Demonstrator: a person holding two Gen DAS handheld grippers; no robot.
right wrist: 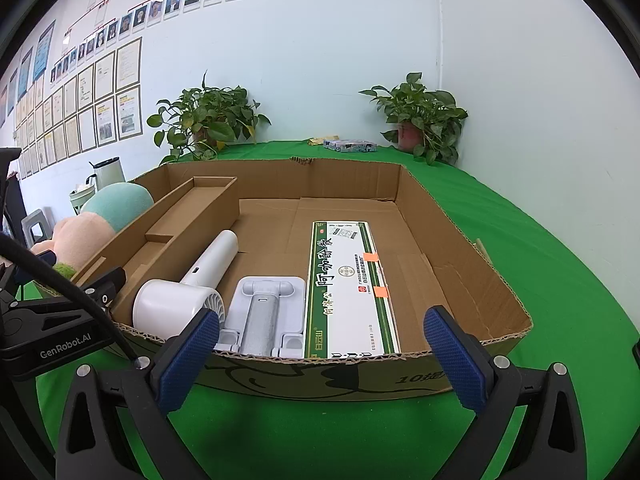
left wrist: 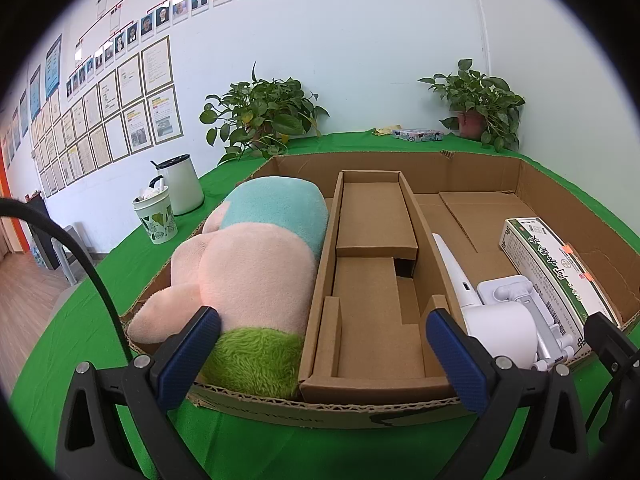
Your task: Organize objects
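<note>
Cardboard tray (right wrist: 460, 236) holding plush toy (left wrist: 248, 264), hair dryer (right wrist: 188, 296), green box (right wrist: 348, 288); left claw (left wrist: 320, 356) and right claw (right wrist: 324, 356) both gaping, empty

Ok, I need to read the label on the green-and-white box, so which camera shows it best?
The right wrist view: the green-and-white box lies nearly centred there, its whole printed top facing the camera. The left wrist view shows the box only at the right edge, slanted, foreshortened and partly hidden behind the white stand.
</note>
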